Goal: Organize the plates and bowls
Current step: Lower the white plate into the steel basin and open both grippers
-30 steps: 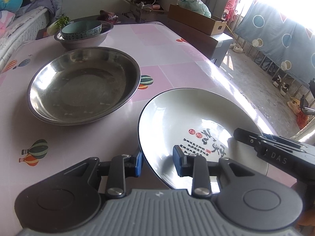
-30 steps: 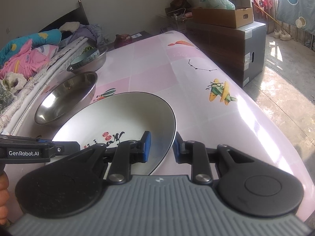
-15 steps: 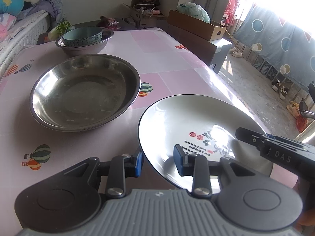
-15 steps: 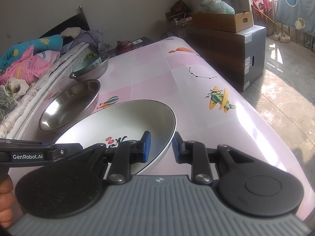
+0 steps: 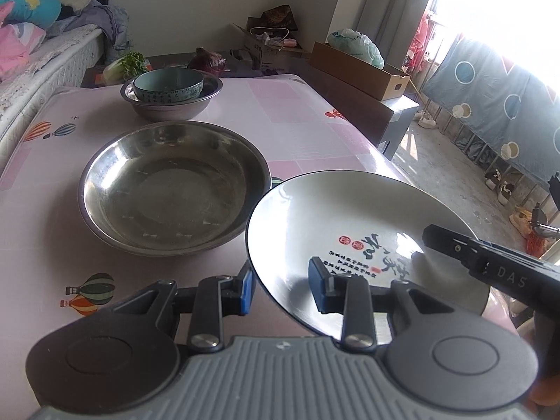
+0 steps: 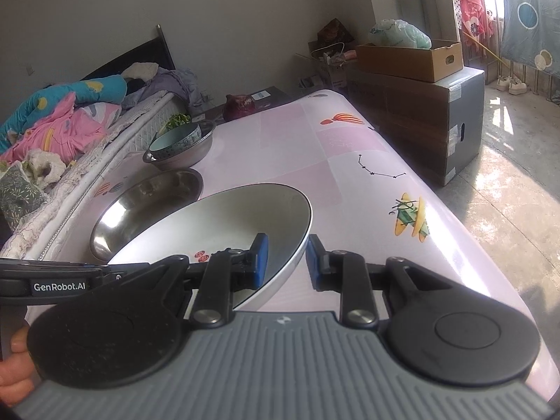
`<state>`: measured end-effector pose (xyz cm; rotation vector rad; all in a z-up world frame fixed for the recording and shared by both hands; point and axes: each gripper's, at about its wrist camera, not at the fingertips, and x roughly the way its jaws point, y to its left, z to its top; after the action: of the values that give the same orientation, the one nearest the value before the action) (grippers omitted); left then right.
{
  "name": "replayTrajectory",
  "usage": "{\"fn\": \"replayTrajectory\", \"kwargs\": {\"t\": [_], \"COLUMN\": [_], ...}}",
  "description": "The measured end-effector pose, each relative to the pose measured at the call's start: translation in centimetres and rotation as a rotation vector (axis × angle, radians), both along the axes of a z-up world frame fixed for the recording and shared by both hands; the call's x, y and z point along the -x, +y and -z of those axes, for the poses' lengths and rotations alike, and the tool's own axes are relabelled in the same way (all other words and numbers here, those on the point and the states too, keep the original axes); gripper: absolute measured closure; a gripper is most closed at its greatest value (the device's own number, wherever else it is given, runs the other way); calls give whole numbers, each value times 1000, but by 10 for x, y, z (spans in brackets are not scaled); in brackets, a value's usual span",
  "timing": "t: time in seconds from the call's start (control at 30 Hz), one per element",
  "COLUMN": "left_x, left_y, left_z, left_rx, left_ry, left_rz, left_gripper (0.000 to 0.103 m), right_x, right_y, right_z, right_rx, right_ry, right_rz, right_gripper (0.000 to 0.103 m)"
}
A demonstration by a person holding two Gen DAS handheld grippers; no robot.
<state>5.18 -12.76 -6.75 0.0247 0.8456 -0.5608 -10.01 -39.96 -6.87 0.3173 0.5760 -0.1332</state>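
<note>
A white plate with red and black writing [image 5: 350,220] is held above the pink table by both grippers. My left gripper [image 5: 280,285] is shut on its near left rim. My right gripper [image 6: 285,259] is shut on its right rim [image 6: 301,241]. The plate's left edge overlaps the rim of a wide steel basin [image 5: 171,185], which also shows in the right wrist view [image 6: 140,210]. Farther back a teal bowl [image 5: 168,85] sits inside a smaller steel bowl [image 5: 171,105].
The pink table [image 5: 304,126] ends at its right edge beside a dark cabinet with a cardboard box [image 5: 360,73]. A bed with bedding [image 6: 63,122] runs along the table's left side. A purple cabbage [image 5: 208,63] and greens [image 5: 129,63] lie behind the bowls.
Both grippers have lifted the plate off the table and carried it left, towards the wide steel basin. The plate's edge now overlaps the basin's rim.
</note>
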Motion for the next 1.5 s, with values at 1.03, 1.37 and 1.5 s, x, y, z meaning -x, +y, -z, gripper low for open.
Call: {"fn": "replayTrajectory", "kwargs": {"t": [1.03, 1.37, 1.5], "left_x": [-83, -84, -84], "left_y": [92, 94, 93], "left_z": [4, 0, -4], "left_rx": [-3, -10, -28], "left_ry": [23, -17, -22], "left_rz": [-283, -284, -281], "left_gripper": [71, 66, 57], "right_x": [-167, -172, -168], "right_y": [72, 67, 65], "right_z": [13, 6, 4], "right_rx": [-117, -96, -107], "right_ry": [97, 59, 61], "right_rz": [-198, -173, -170], "right_gripper": [79, 72, 71]}}
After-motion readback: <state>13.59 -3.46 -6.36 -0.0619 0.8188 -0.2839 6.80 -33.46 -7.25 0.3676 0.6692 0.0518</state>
